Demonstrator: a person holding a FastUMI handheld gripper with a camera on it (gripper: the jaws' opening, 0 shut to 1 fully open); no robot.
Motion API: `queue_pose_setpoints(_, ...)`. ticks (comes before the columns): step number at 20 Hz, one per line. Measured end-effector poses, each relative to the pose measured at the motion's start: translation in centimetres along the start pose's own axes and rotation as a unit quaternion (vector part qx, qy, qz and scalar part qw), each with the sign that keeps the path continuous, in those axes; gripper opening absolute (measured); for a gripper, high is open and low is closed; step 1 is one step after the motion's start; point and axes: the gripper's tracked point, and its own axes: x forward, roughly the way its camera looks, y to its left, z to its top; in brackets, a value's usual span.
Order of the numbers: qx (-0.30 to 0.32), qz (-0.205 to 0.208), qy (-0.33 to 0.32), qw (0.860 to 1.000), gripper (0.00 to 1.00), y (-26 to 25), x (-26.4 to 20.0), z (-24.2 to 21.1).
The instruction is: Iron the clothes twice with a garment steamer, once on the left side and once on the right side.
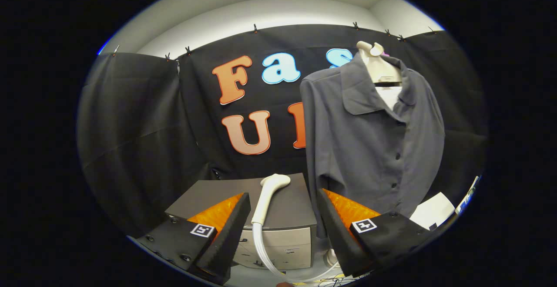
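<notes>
A grey button-up shirt (374, 143) hangs on a pale mannequin torso (377, 62), beyond and to the right of my fingers. The cream garment steamer head (269, 195) lies on a grey cabinet (285, 204), its handle pointing toward me and its white hose (265, 256) dropping over the cabinet's front edge. My gripper (283, 217) is open; the steamer handle lies in the gap between the fingers, a little ahead of them, and neither finger touches it. The right finger (335, 221) overlaps the shirt's lower hem.
The cabinet has pale drawer fronts (283, 248) below its top. A white sheet or box (433, 211) lies low to the right of the shirt. Thin cables (335, 281) trail on the floor near the hose. Black cloth walls surround the booth.
</notes>
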Motion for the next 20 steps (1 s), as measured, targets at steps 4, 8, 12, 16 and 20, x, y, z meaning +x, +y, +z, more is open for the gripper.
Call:
queue_pose_setpoints(4,-0.011,0.019,0.062,0.998,0.99,2.3,5.6,-2.8)
queue_pose_setpoints(8,-0.01,0.024,0.124,0.992,0.99,4.1,9.9,-5.9)
queue_pose_setpoints(12,-0.038,-0.001,0.162,0.986,0.99,4.2,15.2,-7.9)
queue_pose_setpoints(16,-0.052,-0.017,0.199,0.978,0.97,3.9,19.3,-10.0)
queue_pose_setpoints(20,-0.05,-0.028,0.231,0.971,0.98,3.7,21.8,-12.0)
